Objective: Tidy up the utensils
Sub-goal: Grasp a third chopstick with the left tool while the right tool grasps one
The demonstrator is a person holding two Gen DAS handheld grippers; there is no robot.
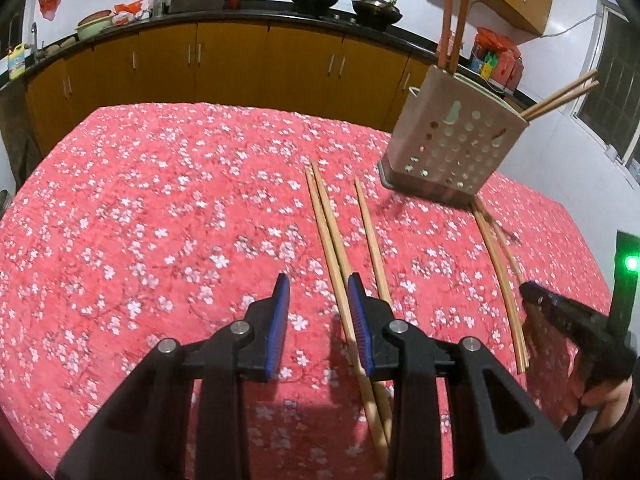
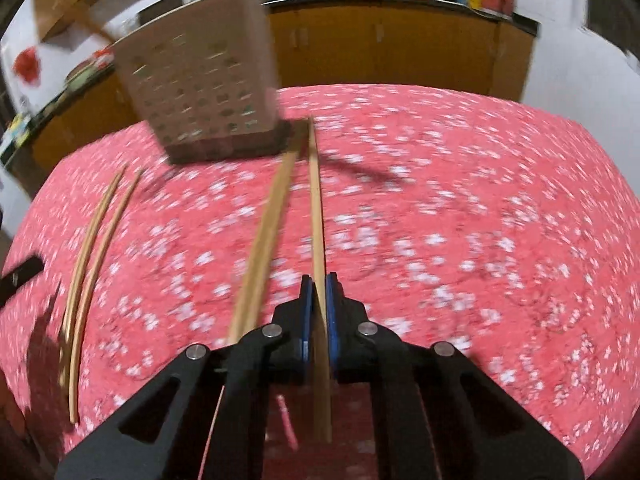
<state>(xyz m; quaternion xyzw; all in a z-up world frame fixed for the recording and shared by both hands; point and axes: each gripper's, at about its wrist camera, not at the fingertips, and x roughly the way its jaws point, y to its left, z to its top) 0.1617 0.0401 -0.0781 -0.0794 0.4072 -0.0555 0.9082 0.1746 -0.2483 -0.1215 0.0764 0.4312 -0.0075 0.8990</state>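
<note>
No text, brand, number or sign can be read in either view; the yellow bottle (image 1: 17, 62) at the far left of the kitchen counter carries a pale label, too small and warped to make out; the colourful boxes (image 1: 497, 60) at the counter's right end show printed patches, equally illegible; the right wrist view is smeared by motion blur, so nothing there resolves into letters.

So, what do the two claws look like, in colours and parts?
Both are alike. The left claw has black plastic arms with triangular cut-outs, round silver pivot pins, and blue ribbed pads on its fingers. The right claw shows the same black frame, silver pins and blue pads. No cables or markings are visible.
</note>
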